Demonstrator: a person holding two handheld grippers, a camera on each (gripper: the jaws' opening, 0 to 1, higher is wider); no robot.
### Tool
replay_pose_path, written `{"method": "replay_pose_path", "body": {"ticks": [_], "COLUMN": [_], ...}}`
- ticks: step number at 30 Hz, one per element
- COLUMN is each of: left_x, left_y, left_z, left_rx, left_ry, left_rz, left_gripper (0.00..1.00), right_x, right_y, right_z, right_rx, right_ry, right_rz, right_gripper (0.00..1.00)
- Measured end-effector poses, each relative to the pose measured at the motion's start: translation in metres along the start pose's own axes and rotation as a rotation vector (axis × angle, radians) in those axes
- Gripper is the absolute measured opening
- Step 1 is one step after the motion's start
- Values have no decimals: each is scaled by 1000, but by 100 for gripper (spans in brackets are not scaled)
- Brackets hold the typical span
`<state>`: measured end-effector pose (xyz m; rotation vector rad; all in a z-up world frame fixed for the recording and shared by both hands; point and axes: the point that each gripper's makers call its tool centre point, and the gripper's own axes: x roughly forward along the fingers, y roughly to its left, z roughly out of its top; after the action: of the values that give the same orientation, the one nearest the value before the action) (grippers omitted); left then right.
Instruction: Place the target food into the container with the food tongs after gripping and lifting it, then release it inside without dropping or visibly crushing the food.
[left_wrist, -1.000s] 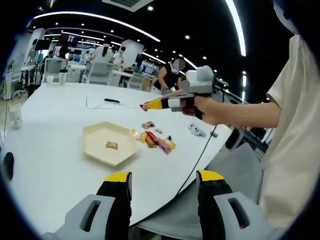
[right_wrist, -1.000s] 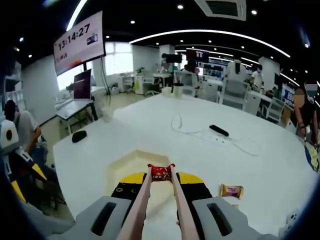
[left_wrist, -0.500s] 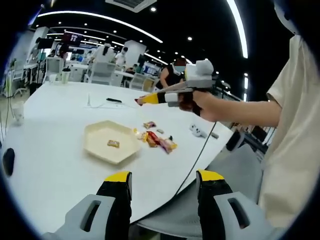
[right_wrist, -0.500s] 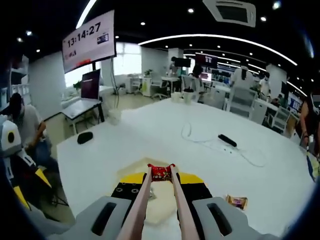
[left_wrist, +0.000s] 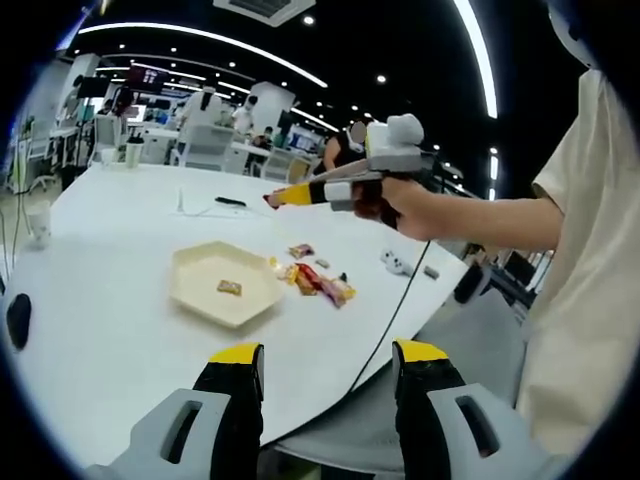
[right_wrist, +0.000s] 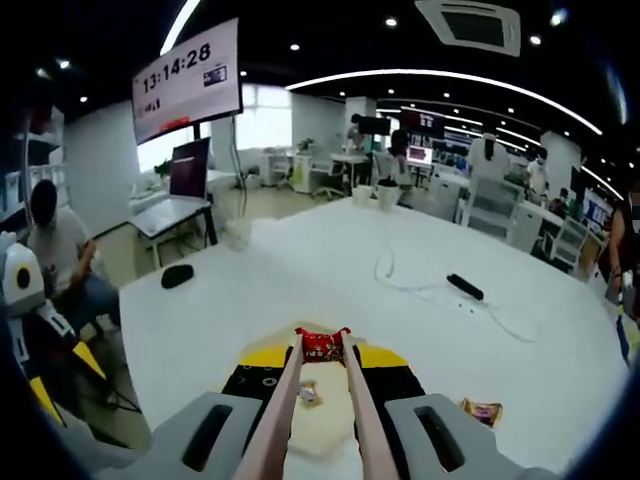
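Note:
My right gripper (right_wrist: 322, 360) is shut on pale food tongs (right_wrist: 285, 400), and the tong tips pinch a red wrapped snack (right_wrist: 322, 343). Below the jaws lies the cream hexagonal tray (right_wrist: 325, 425) with a small snack (right_wrist: 308, 395) in it. In the left gripper view, a hand holds that right gripper (left_wrist: 345, 188) high above the table. There the red snack (left_wrist: 270, 200) hangs to the right of and above the tray (left_wrist: 195, 275), which holds one snack (left_wrist: 229, 288). My left gripper (left_wrist: 328, 360) is open and holds nothing, low at the table's near edge.
A pile of wrapped snacks (left_wrist: 312, 279) lies right of the tray, and one loose snack (right_wrist: 483, 411) sits on the white table (right_wrist: 300, 270). A black remote (right_wrist: 465, 287), a white cable (right_wrist: 400, 280) and a black mouse (right_wrist: 177, 275) lie farther off. A person's sleeve (left_wrist: 580, 250) is at right.
The right gripper with tongs and red snack has risen and shifted left towards the tray. In its view the tray now sits lower under the jaws. The left gripper has stayed put.

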<state>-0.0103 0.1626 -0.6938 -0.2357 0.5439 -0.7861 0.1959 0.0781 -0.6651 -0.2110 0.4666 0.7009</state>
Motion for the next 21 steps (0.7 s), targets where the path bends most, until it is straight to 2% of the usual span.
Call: {"method": "replay_pose_path", "body": {"ticks": [10,21], "left_x": [1,0], "left_y": [-1,5], "left_z": [-2,7], "left_rx": [-2,9], "left_ry": [5,-6], "left_rz": [-6,0], "left_gripper": [51,51], "right_x": [2,9], "right_y": [3,6], "right_z": [-2,0], "right_rx": [18,2], "right_ry": [7,14], "right_rz": [13,28], "right_gripper": [23,24]}}
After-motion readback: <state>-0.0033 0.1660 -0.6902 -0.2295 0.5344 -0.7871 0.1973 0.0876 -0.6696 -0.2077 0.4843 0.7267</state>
